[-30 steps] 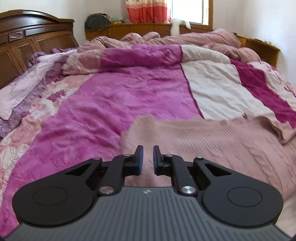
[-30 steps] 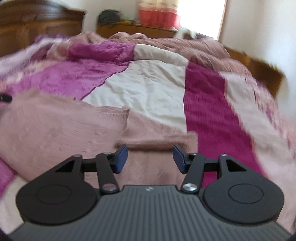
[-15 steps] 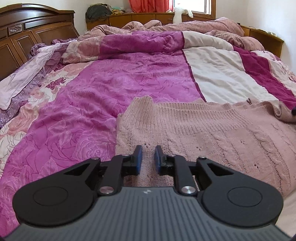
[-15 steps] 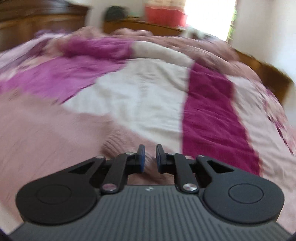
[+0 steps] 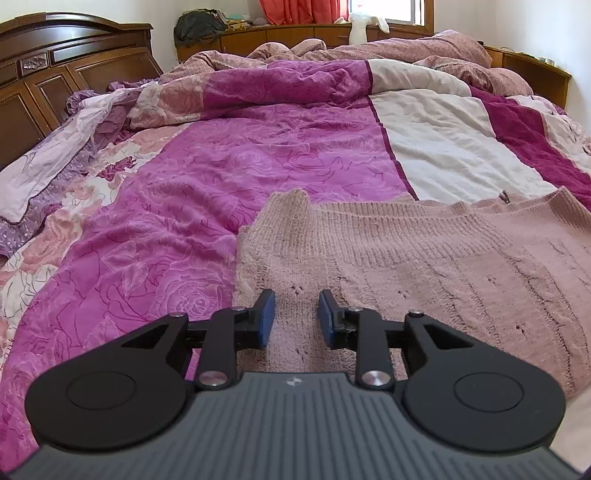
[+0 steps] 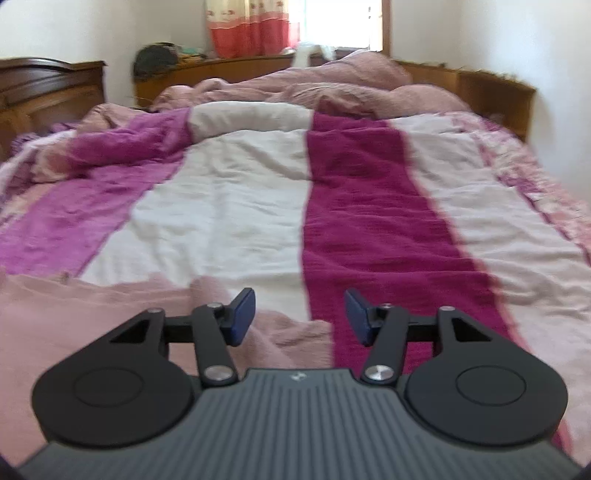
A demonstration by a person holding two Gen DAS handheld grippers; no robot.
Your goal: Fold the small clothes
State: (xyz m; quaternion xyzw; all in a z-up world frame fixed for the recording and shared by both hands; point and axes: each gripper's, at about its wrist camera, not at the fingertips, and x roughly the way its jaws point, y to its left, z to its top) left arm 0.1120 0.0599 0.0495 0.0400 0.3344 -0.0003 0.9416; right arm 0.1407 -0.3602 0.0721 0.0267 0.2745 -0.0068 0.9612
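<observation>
The left claw (image 5: 293,314) is opening over the pink sweater (image 5: 424,254) on the bed (image 5: 221,177), gripping nothing; the right claw (image 6: 300,317) is opening at the sweater's edge, empty too.

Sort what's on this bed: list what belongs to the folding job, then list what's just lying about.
For the job:
- pink knit sweater, spread flat on the bed
- left tongs, jaws opening above the sweater
- right tongs, jaws opening, nothing between them

Just lying about:
- patchwork quilt
- rumpled pink blanket
- wooden headboard
- dark bag on the shelf

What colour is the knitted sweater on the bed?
Dusty pink sweater; clearest in the left wrist view.
</observation>
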